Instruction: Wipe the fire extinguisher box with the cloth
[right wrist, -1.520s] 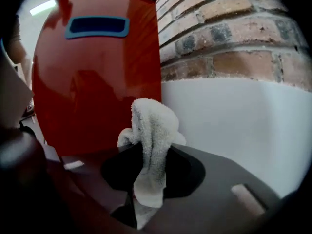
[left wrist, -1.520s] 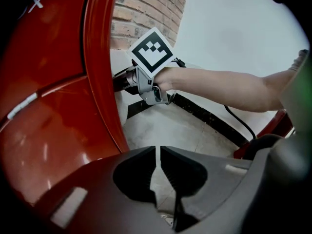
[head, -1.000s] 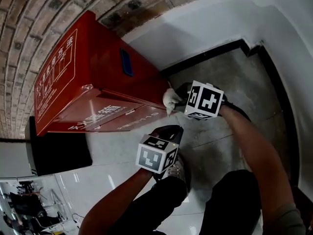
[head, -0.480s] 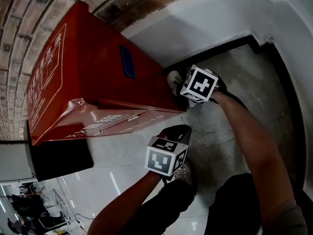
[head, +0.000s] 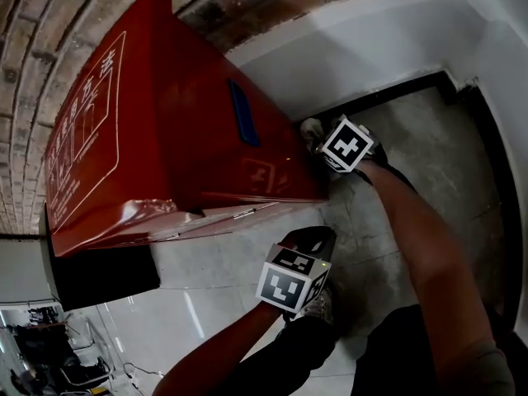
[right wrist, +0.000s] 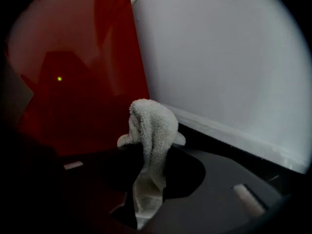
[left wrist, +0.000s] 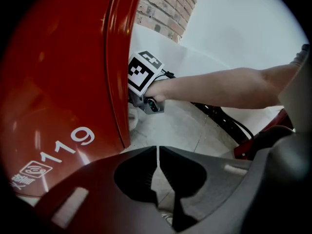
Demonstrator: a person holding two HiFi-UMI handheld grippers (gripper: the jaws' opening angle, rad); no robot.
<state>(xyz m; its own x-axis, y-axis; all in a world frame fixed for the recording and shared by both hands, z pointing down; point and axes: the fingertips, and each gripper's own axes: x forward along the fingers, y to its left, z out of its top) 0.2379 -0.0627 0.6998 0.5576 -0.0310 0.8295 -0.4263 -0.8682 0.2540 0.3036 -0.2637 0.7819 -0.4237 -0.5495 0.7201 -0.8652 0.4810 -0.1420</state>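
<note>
The red fire extinguisher box (head: 165,139) fills the left of the head view, lying against the brick wall. My right gripper (head: 322,139) is at the box's right end, low near the floor, shut on a white cloth (head: 311,128) that touches the red side. In the right gripper view the cloth (right wrist: 151,126) sticks up from the jaws, close to the red panel (right wrist: 83,82). My left gripper (head: 316,238) hangs nearer to me by the box's front corner. Its jaws (left wrist: 158,149) are shut and hold nothing, beside the red front (left wrist: 58,106) printed with 119.
A white wall (head: 371,48) with a black skirting (head: 388,85) runs behind the box, above a grey concrete floor (head: 412,155). A black block (head: 99,271) sits under the box's left end. The person's legs and a shoe (head: 318,305) are at the bottom.
The right gripper has carried the cloth from the box's front corner back along its right end and lower toward the floor. The left gripper has hardly shifted.
</note>
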